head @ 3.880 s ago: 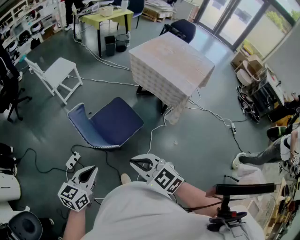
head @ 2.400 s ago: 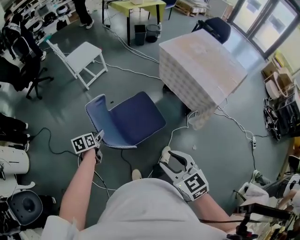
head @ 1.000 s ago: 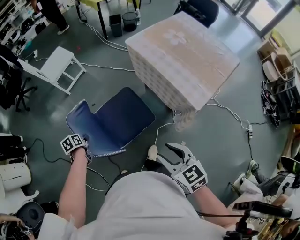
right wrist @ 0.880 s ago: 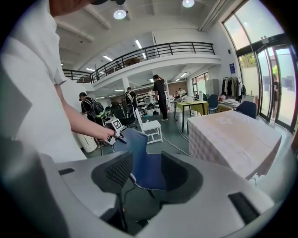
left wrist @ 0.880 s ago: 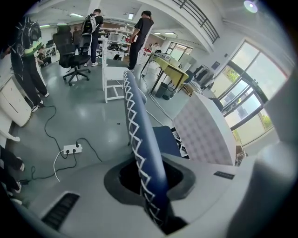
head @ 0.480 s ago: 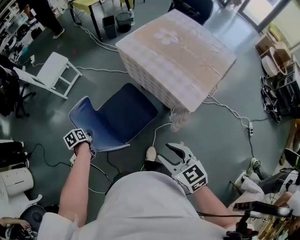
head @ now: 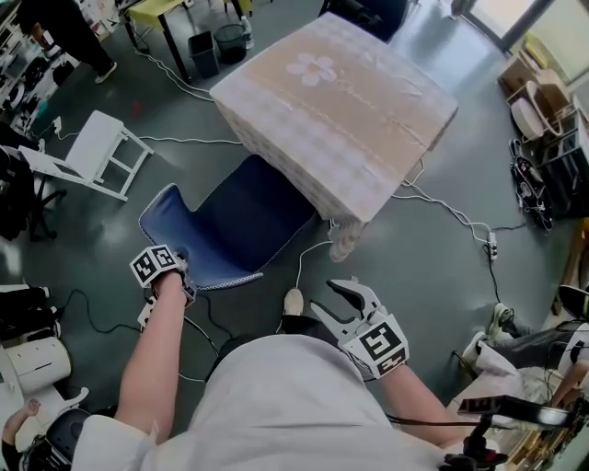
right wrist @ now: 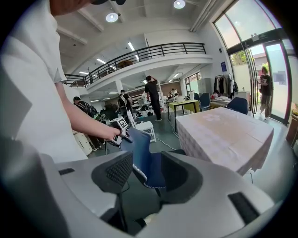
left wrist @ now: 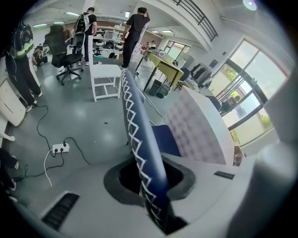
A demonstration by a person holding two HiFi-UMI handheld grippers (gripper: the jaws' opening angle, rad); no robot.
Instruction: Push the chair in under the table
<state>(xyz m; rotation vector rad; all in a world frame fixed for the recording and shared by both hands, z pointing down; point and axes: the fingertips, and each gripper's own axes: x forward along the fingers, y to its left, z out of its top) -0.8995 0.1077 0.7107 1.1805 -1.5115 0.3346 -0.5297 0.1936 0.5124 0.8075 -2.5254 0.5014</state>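
A blue chair (head: 235,221) with white edge stitching stands on the grey floor, its seat front reaching under the overhang of the table (head: 336,92), which wears a pale checked cloth. My left gripper (head: 177,267) is shut on the top edge of the chair's backrest (left wrist: 136,125), which runs straight between its jaws in the left gripper view. My right gripper (head: 320,294) hangs open near my body, right of the chair and touching nothing. In the right gripper view the chair (right wrist: 142,158), the table (right wrist: 223,130) and the left gripper (right wrist: 120,125) show beyond the open jaws.
A white folding chair (head: 92,152) stands at the left. Cables and a power strip (head: 144,315) lie on the floor around the chair. A yellow-green desk (head: 152,11), bins (head: 216,46) and a dark chair (head: 368,14) stand beyond. People stand far off (left wrist: 135,28).
The chair has slid toward the table, its seat now partly under the cloth. My left gripper travelled with the backrest. The right gripper keeps about the same spot in the picture.
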